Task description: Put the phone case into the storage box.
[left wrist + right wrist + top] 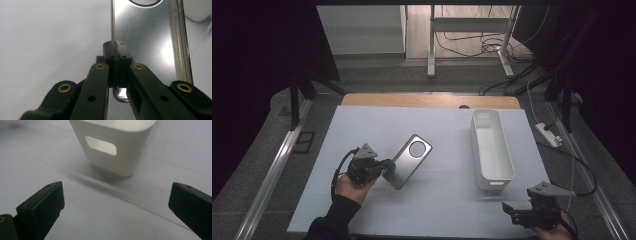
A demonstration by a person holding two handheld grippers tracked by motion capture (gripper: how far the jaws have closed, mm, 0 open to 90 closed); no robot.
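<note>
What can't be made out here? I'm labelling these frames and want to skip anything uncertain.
- Metal plate: its top and round hole are cut off by the left gripper view's upper edge.
- White bin: its inside is cut off in the right gripper view.
- Right gripper: dark, partly cropped in the high view.

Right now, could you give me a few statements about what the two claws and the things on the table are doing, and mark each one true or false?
1. The left claw is clamped on the edge of a shiny metal plate. True.
2. The metal plate has a round hole near one end. True.
3. The right claw grips the white bin. False: its jaws stand wide open, short of the bin.
4. The metal plate lies inside the white bin. False: it is beside the bin, apart from it.
5. The bin's near end wall has a handle slot. True.
</note>
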